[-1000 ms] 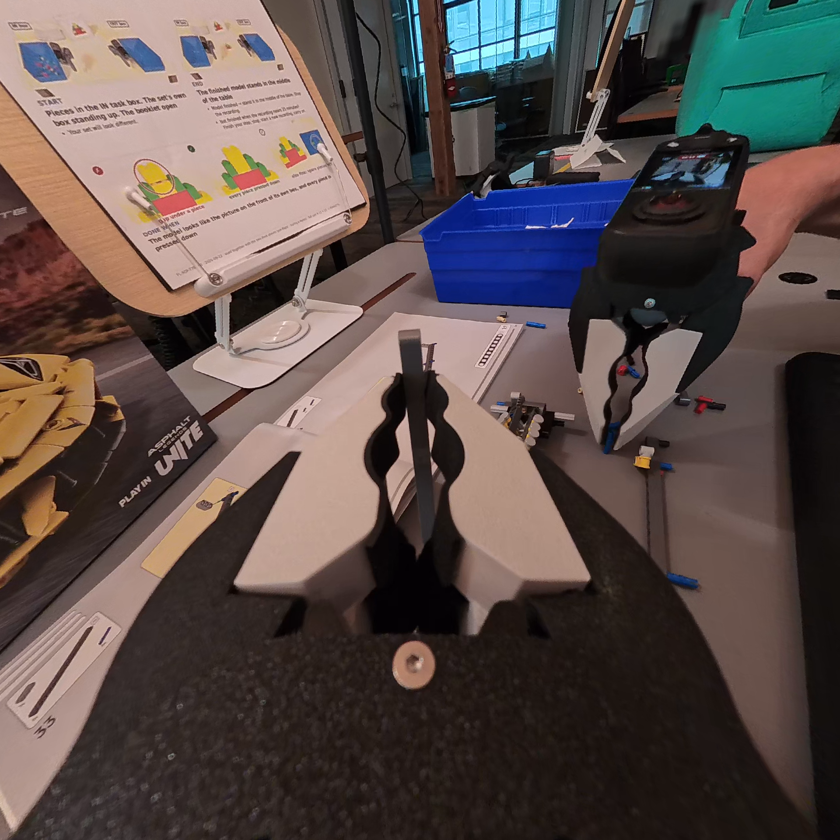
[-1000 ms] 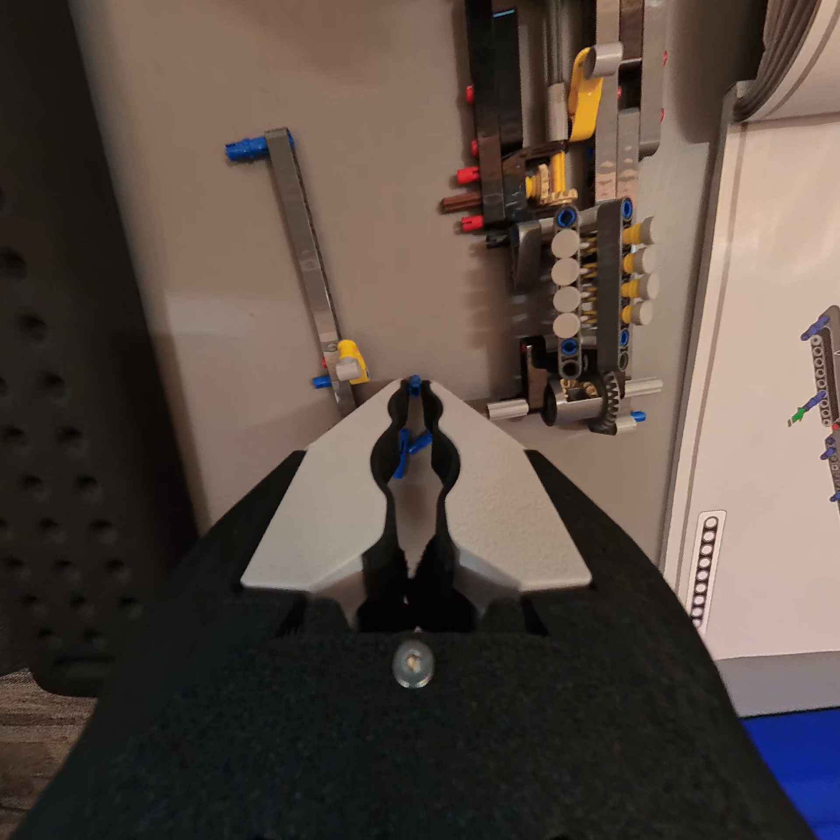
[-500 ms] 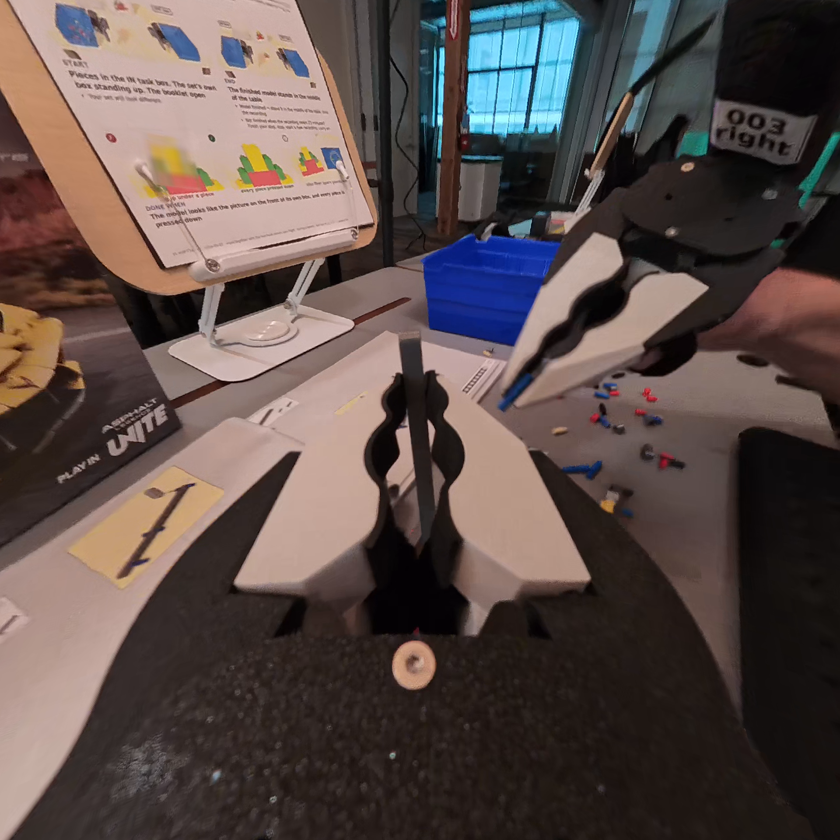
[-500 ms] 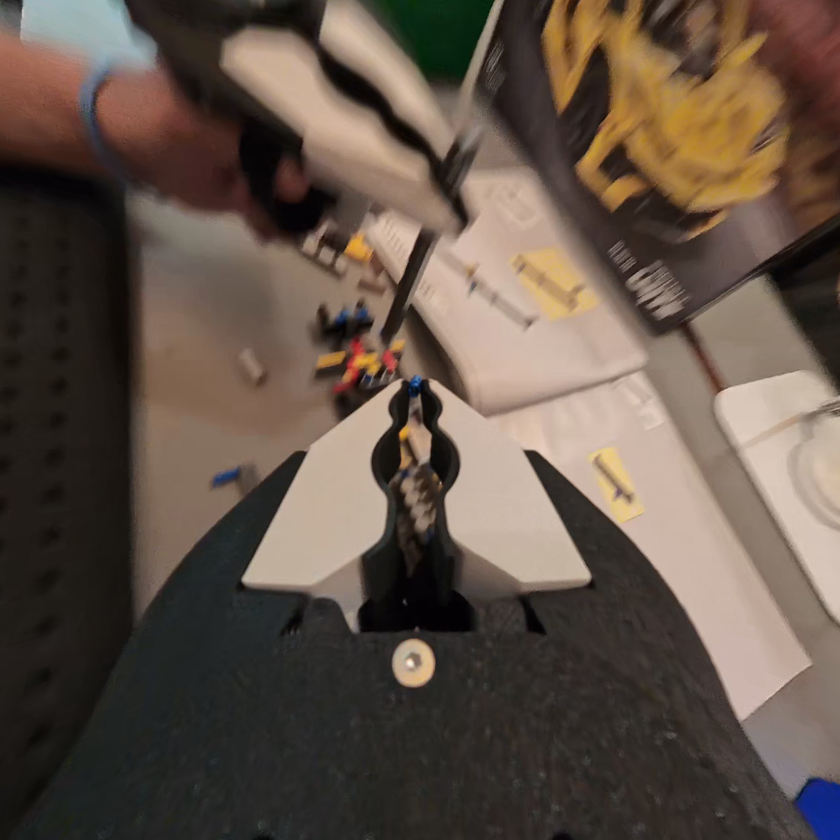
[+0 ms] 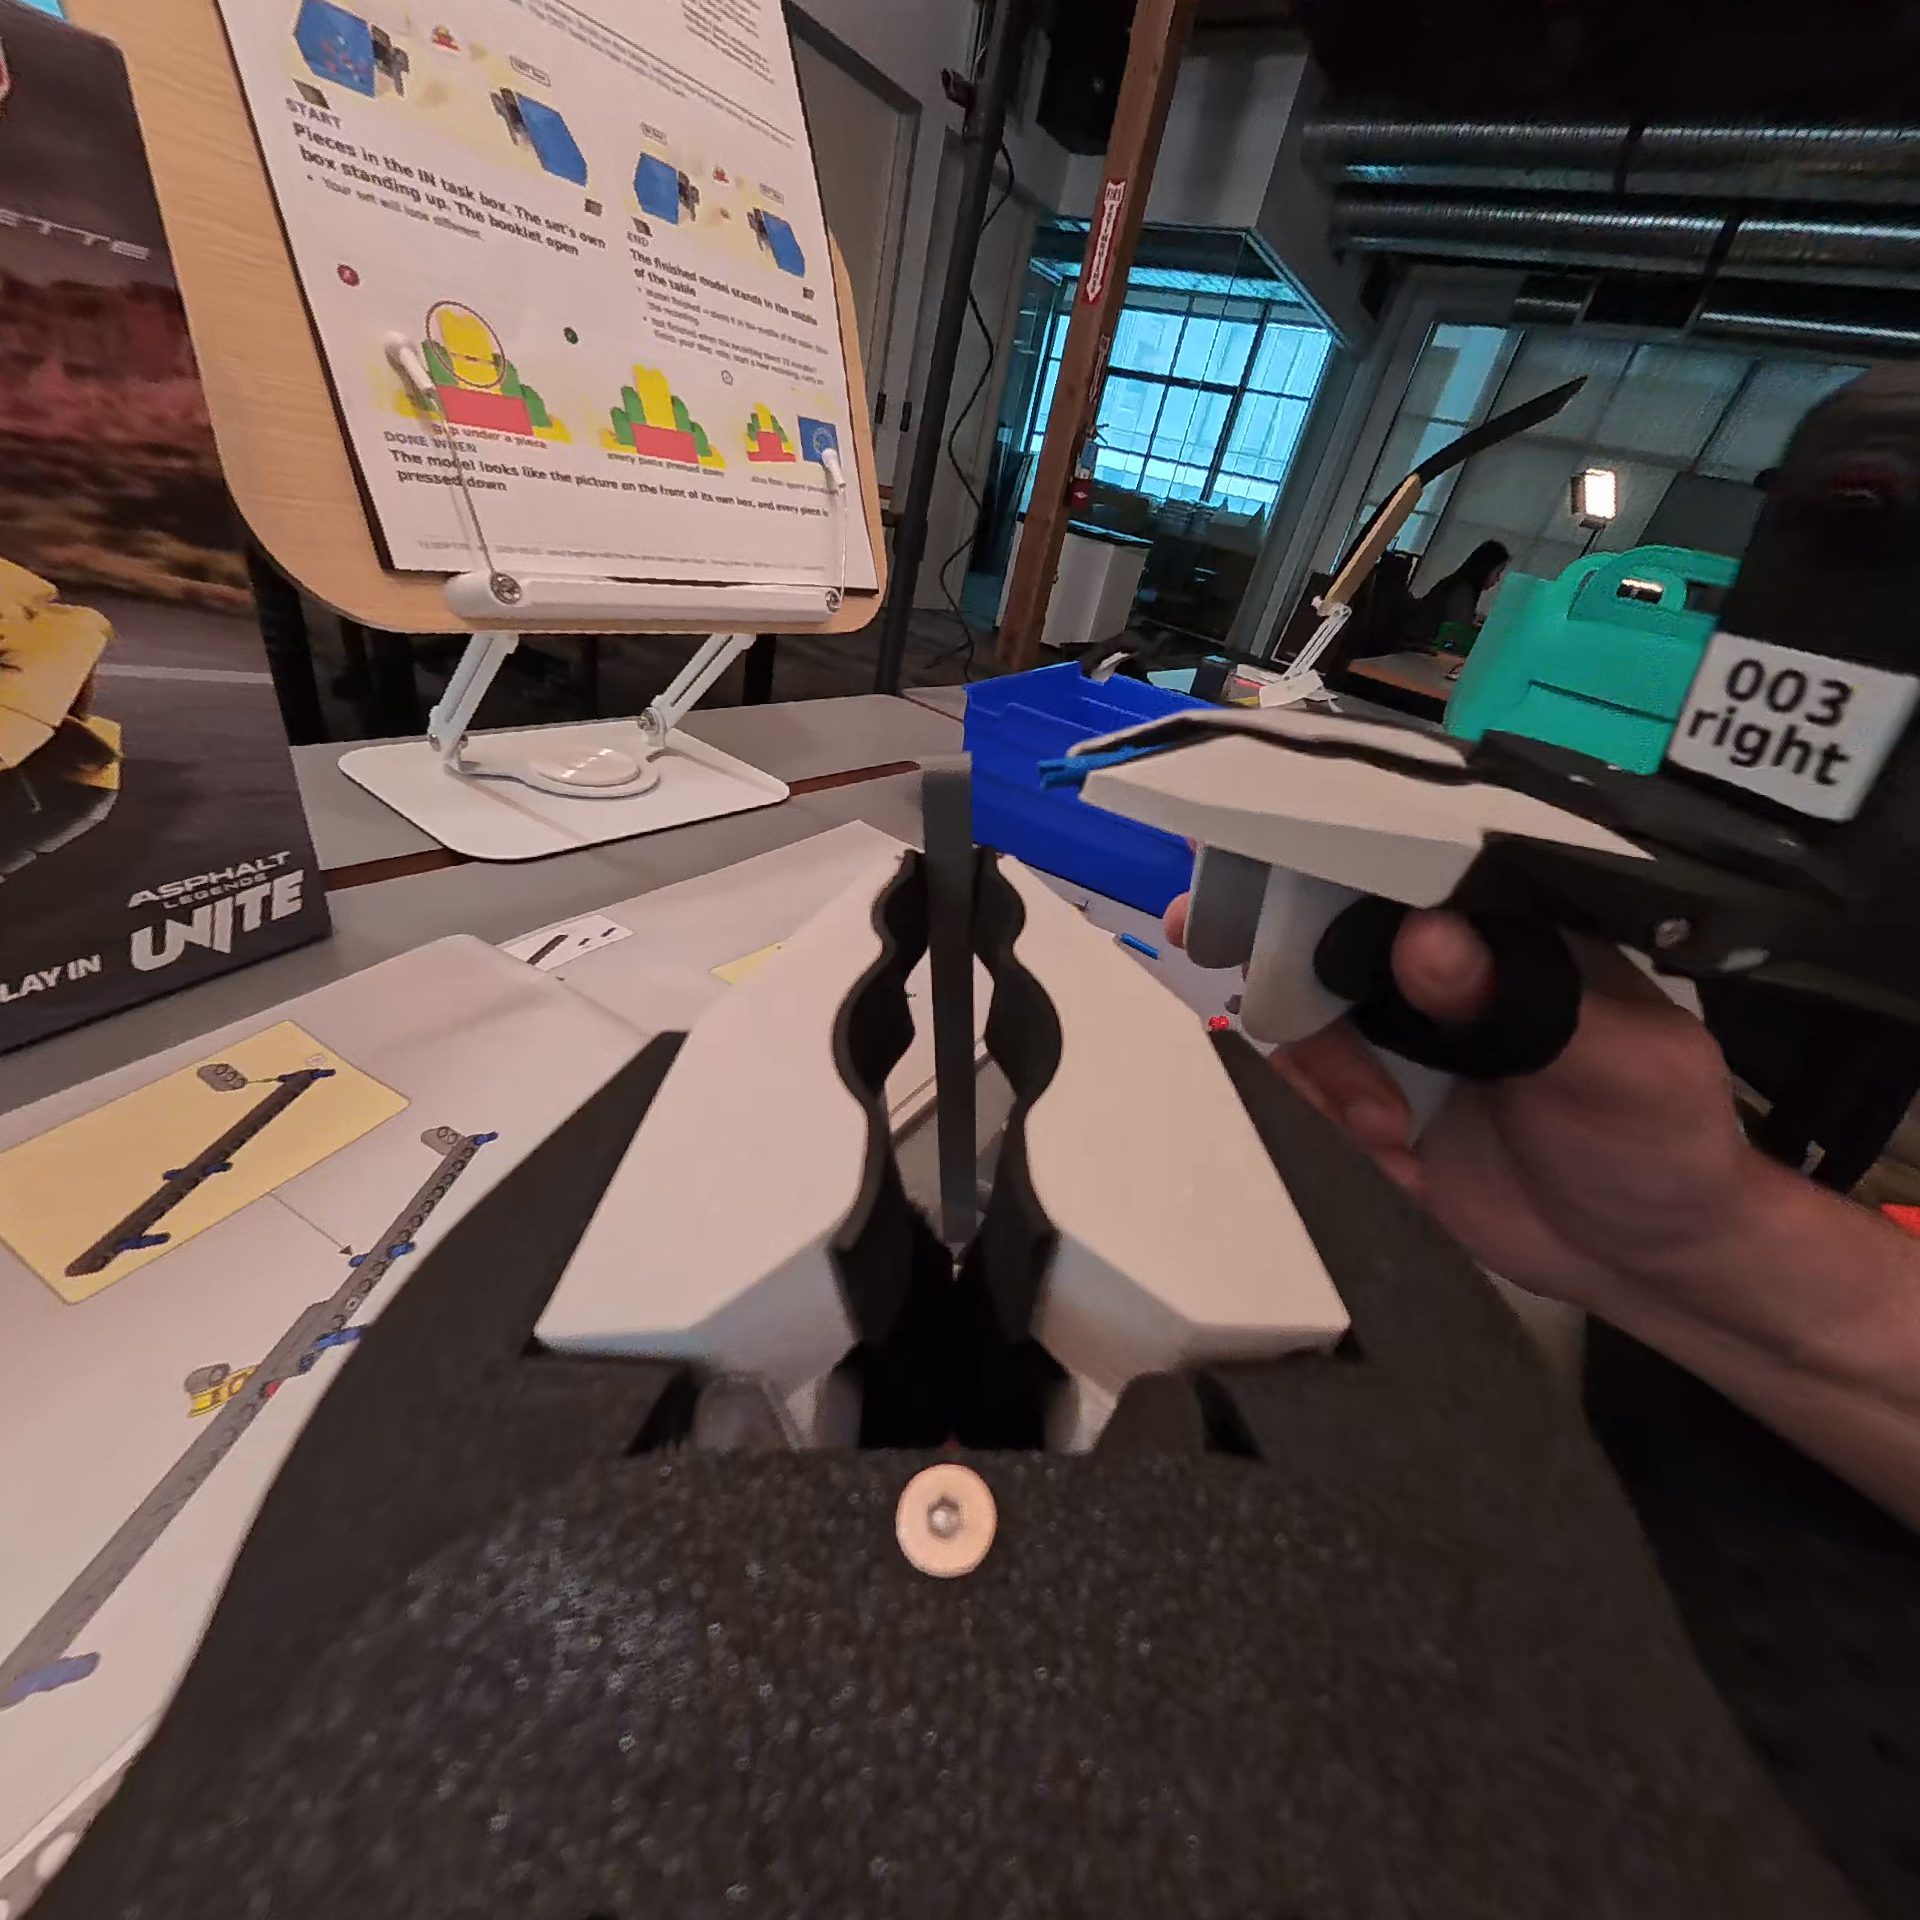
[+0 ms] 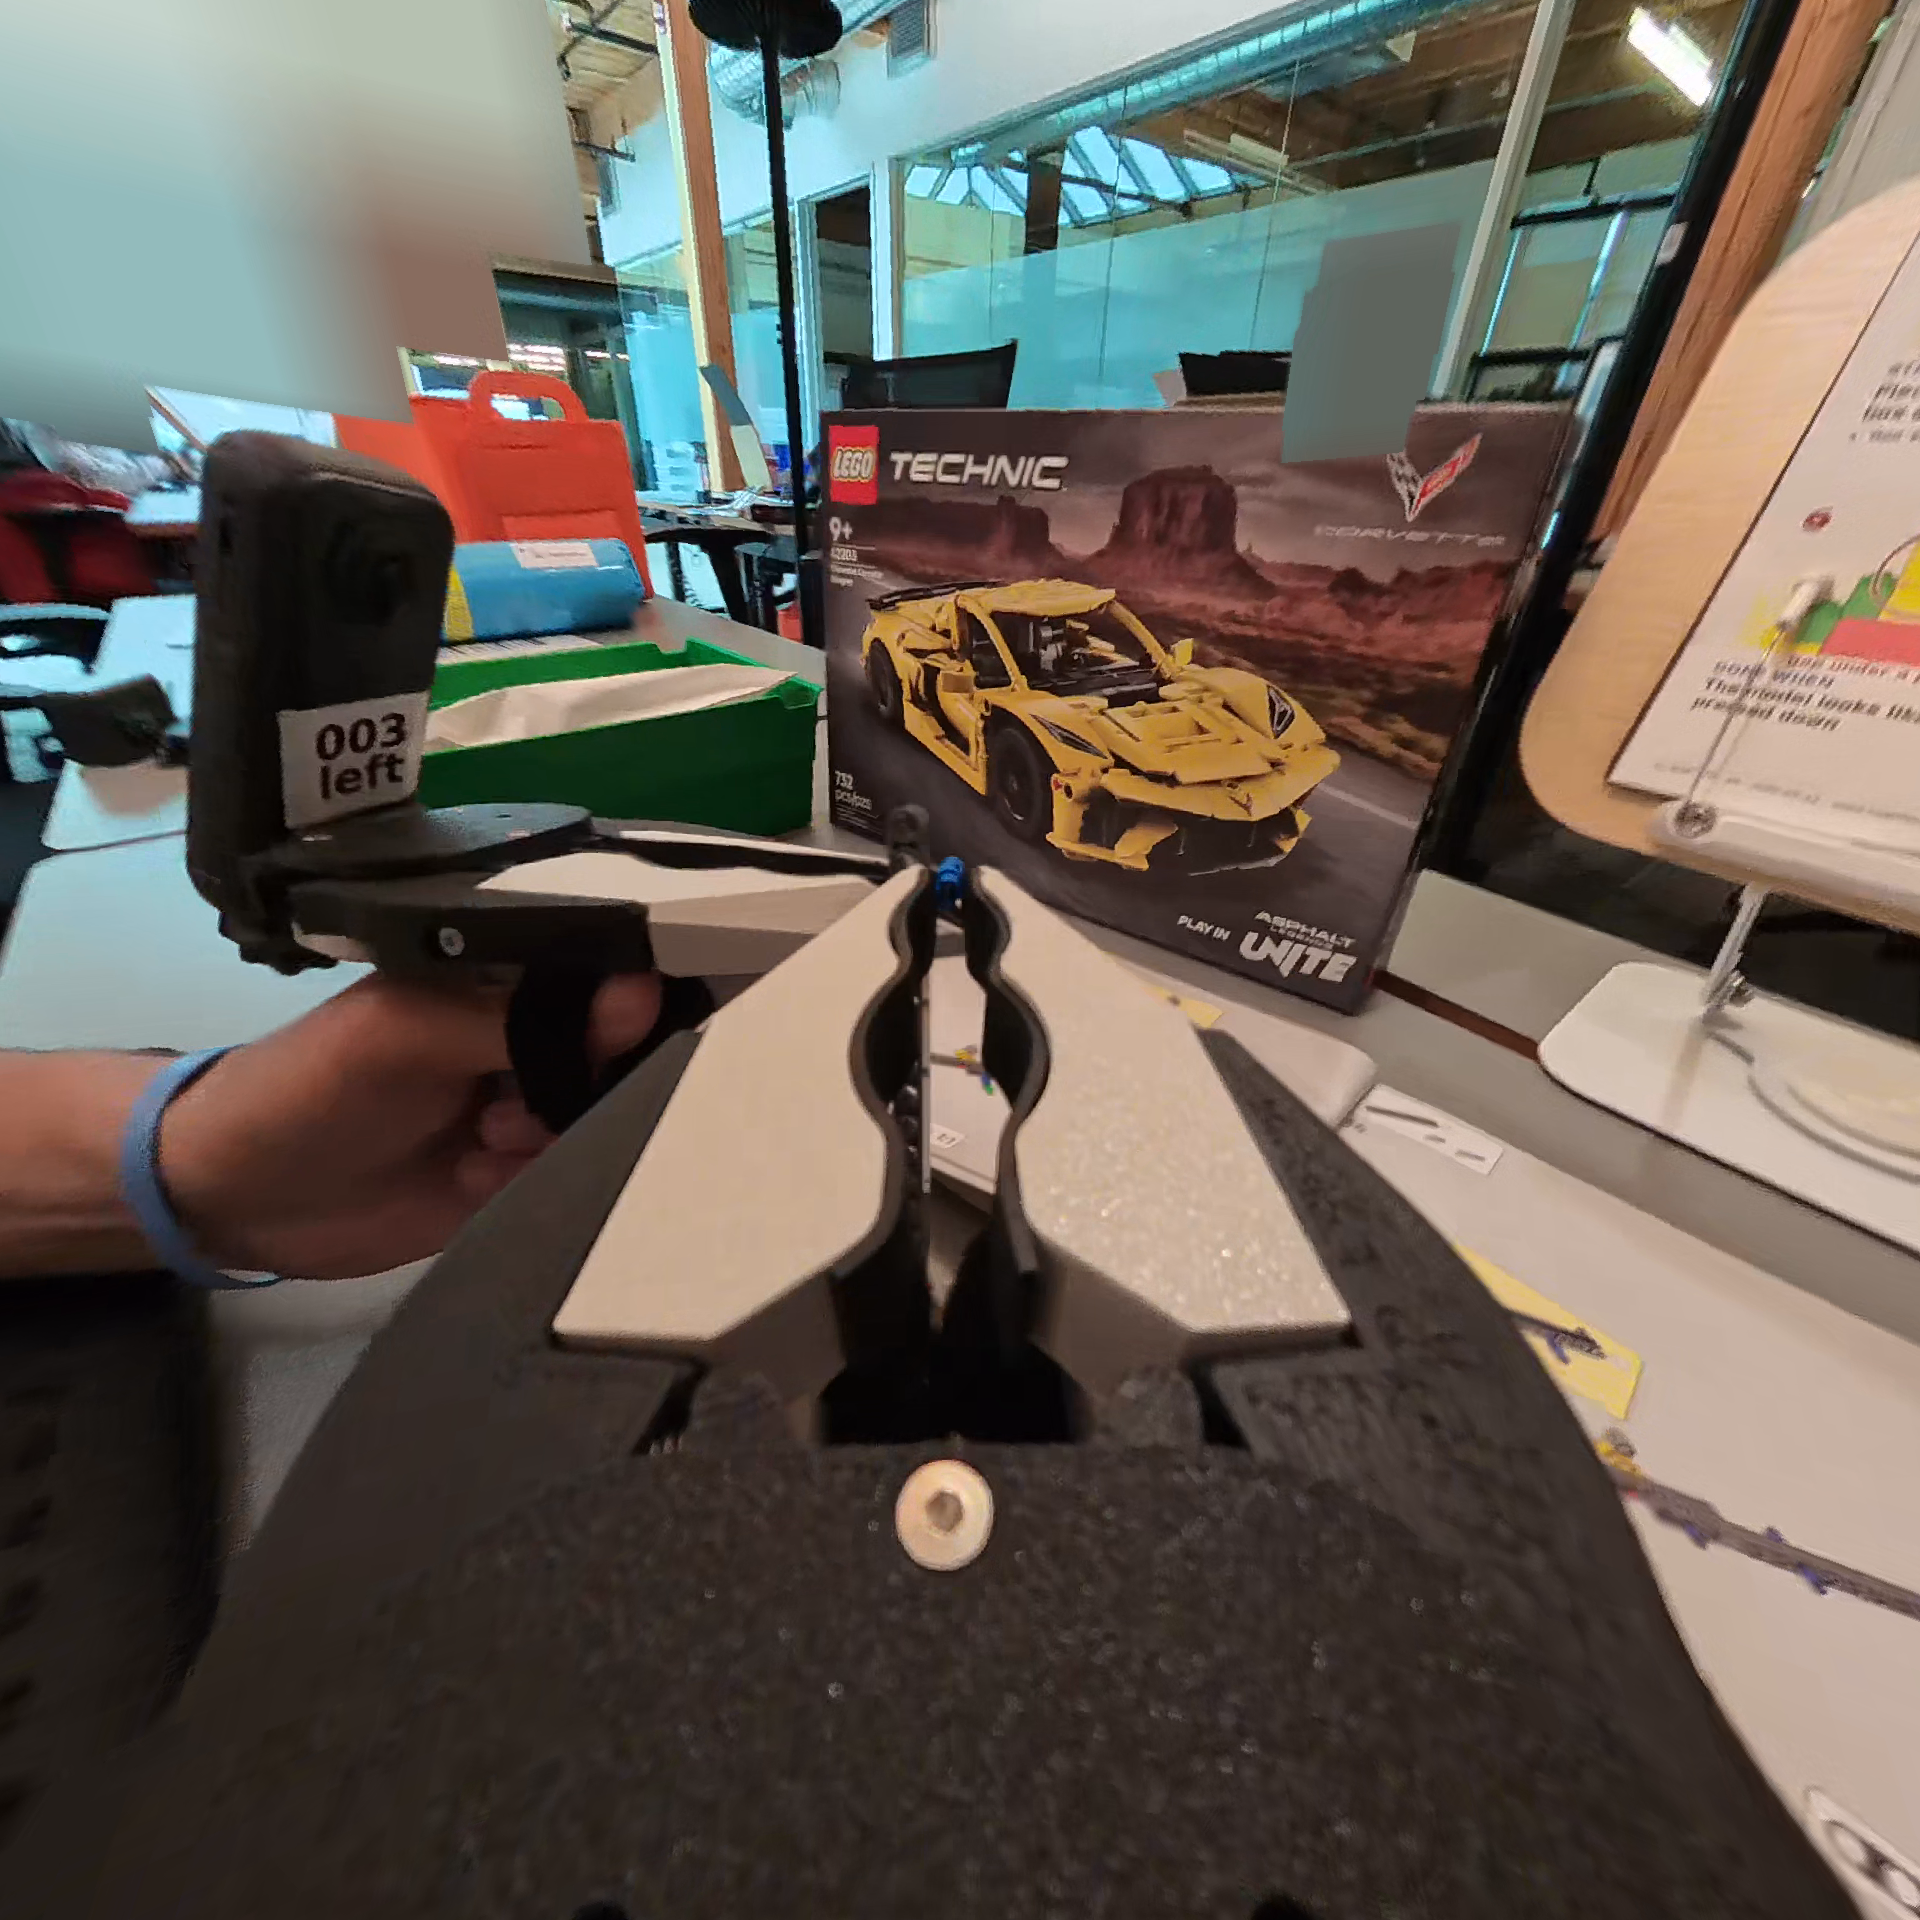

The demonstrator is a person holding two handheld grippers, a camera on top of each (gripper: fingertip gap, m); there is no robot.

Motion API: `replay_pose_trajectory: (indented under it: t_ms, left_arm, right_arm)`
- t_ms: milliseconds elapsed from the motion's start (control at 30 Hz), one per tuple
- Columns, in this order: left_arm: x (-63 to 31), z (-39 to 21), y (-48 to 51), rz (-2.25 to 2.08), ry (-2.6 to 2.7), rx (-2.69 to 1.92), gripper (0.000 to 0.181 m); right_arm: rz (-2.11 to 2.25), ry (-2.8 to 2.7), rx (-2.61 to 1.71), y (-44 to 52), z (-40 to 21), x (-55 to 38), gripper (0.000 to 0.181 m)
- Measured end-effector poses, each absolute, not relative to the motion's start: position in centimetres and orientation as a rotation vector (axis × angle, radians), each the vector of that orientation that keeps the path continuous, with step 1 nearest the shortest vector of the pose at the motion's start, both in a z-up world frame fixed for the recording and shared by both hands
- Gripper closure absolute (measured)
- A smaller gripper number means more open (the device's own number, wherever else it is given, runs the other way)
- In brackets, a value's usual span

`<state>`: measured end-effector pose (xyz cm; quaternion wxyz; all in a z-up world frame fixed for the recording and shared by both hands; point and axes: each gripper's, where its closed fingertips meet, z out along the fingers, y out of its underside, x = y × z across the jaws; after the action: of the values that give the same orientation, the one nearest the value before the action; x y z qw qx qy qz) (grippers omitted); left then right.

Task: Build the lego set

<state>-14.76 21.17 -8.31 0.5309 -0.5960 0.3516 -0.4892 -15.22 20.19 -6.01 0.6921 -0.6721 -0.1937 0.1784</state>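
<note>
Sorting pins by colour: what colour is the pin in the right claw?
Blue; the pin shows best in the left wrist view.

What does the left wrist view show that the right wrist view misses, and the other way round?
Only the left wrist view shows the blue bin and a teal bag. Only the right wrist view shows the green tray and an orange bag. Both show the set's box, the open booklet, the instruction stand, the left gripper shut on a grey beam, and the right gripper shut on a blue pin.
</note>
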Motion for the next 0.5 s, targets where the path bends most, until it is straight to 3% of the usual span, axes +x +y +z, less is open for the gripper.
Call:
replay_pose_trajectory:
  t_ms: [500]
  left_arm:
    - [-14.3, -8.6, 20.7, -1.089, 0.915, -1.391, 0.175]
  right_arm:
    - [0.218, -0.539, -1.530, 20.3, -6.8, -16.3, 0.178]
